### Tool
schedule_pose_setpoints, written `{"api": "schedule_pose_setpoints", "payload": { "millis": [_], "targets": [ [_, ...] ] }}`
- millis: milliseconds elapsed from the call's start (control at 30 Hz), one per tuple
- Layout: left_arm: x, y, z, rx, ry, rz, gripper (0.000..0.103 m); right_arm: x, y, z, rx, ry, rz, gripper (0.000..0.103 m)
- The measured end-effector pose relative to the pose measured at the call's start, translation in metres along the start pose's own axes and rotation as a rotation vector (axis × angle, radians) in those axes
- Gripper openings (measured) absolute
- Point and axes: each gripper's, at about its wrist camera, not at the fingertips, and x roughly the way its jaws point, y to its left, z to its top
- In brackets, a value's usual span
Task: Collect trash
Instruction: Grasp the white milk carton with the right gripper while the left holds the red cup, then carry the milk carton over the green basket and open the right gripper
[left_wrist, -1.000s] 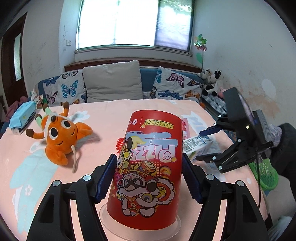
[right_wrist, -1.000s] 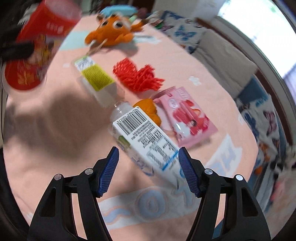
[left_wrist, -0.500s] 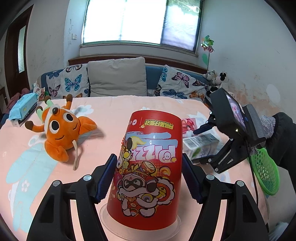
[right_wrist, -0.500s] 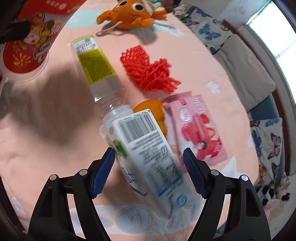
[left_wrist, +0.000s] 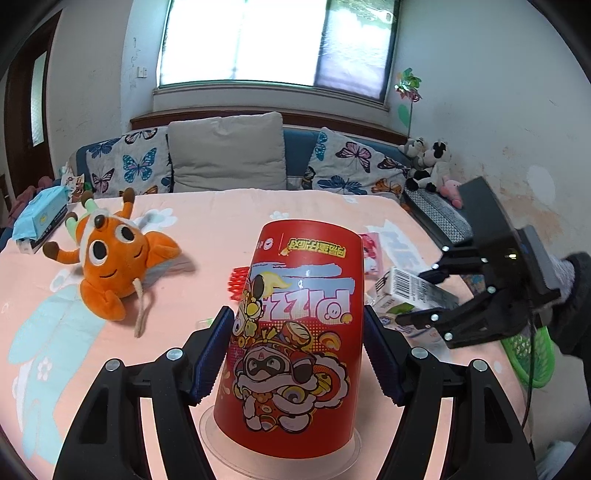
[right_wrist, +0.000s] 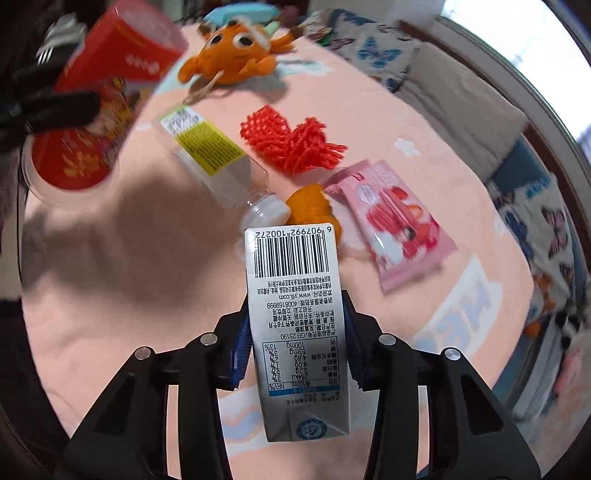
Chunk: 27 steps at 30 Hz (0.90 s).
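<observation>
The right claw (right_wrist: 295, 343) is closing on a milk carton (right_wrist: 295, 317), its blue pads meeting the carton's narrow sides low down while most of the box juts forward past them. That overhang looks like the main risk: a light pinch so near one end could let the carton pivot or slip, and a hard one could crush the thin card. Just beyond its tip lie a clear plastic bottle (right_wrist: 214, 158), an orange peel (right_wrist: 310, 203) and a pink wrapper (right_wrist: 391, 221) on the peach-covered worktop (right_wrist: 110, 288); a swinging carton could knock them. The left claw (left_wrist: 295, 347) grips an upturned red cup (left_wrist: 299, 332), which sits loosely tilted.
</observation>
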Motion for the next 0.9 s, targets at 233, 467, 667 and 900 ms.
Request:
{"api": "schedule_pose_setpoints", "payload": {
  "millis": [233,467,667,900],
  "targets": [
    [-0.002,-0.031,0.001,0.029,0.003,-0.052,0.067,-0.046,0.005,-0.040,0.225,-0.090,-0.036,0.043],
    [0.000,-0.083,0.002,0.084,0.005,-0.147,0.067,-0.091,0.008,-0.095,0.411,-0.168,-0.106,0.043],
    [0.008,-0.133,0.003,0.138,0.017,-0.226,0.067,-0.126,0.002,-0.152,0.586,-0.193,-0.203,0.043],
    [0.018,-0.191,0.002,0.205,0.032,-0.305,0.067,-0.152,-0.013,-0.226,0.749,-0.165,-0.332,0.044]
  ]
}}
